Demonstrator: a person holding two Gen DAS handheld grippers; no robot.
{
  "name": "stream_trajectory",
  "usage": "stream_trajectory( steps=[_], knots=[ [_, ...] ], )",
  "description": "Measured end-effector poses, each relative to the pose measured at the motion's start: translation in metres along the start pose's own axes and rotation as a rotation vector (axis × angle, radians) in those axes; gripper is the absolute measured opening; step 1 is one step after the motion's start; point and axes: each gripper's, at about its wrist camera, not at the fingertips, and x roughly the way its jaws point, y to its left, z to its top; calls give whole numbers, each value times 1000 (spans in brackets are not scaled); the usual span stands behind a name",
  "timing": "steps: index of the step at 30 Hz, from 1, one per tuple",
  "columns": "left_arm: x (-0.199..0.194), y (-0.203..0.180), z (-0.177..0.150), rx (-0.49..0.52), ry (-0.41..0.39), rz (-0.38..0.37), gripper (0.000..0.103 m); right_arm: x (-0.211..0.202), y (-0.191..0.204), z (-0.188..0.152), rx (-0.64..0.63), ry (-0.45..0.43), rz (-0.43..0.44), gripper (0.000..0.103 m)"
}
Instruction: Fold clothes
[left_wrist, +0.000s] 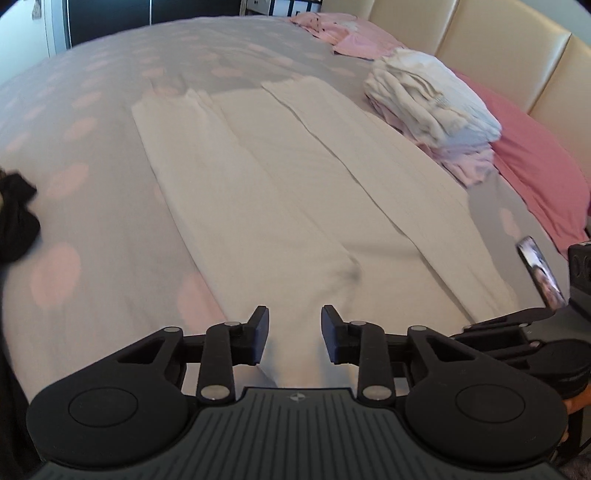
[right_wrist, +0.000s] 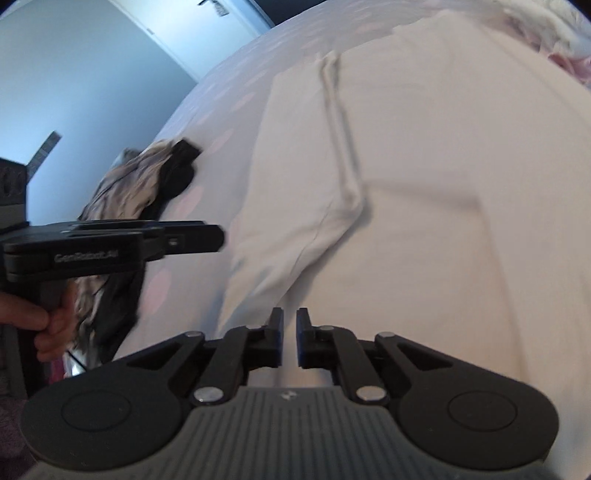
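Two grippers work one long white cotton garment (left_wrist: 280, 173), sides folded inward, lying ahead of both jaws. Left gripper (left_wrist: 294, 334) spread over cloth; right gripper (right_wrist: 290, 338) nearly pressed together, pinch unclear. Folded stack of white and pink clothes (left_wrist: 436, 114) done; crumpled dark clothes (right_wrist: 122, 206) remain.

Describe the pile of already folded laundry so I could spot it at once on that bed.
Start at the cream padded headboard and the pink pillow below it. Leaning against that pillow sits the folded stack, white pieces on top and pale lilac ones beneath. Unlike the large white garment spread flat beside it, it is a thick, layered pile.
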Motion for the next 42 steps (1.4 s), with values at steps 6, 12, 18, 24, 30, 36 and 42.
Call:
stream_trajectory(
  steps=[6,12,18,24,30,36,42],
  knots=[
    [10,-19,-43,26,78,-13,18,11,21,-40,-44,89,45,8],
    [12,-31,-71,76,144,23,18,13,14,-69,8,172,-8,9],
    [-11,-36,-74,40,111,-6,18,-31,9,-67,-24,94,-74,12],
    [-36,-32,-41,-39,-8,-9,20,-79,-21,-54,-43,51,-178,23],
    [-24,-43,5,-17,-28,0,20,-128,-77,-42,27,-25,-334,33],
    [9,-65,62,68,11,45,20,-146,-132,-13,176,-70,-357,33],
    [55,-76,125,94,34,69,20,-128,-170,43,255,-95,-324,33]
  ],
)
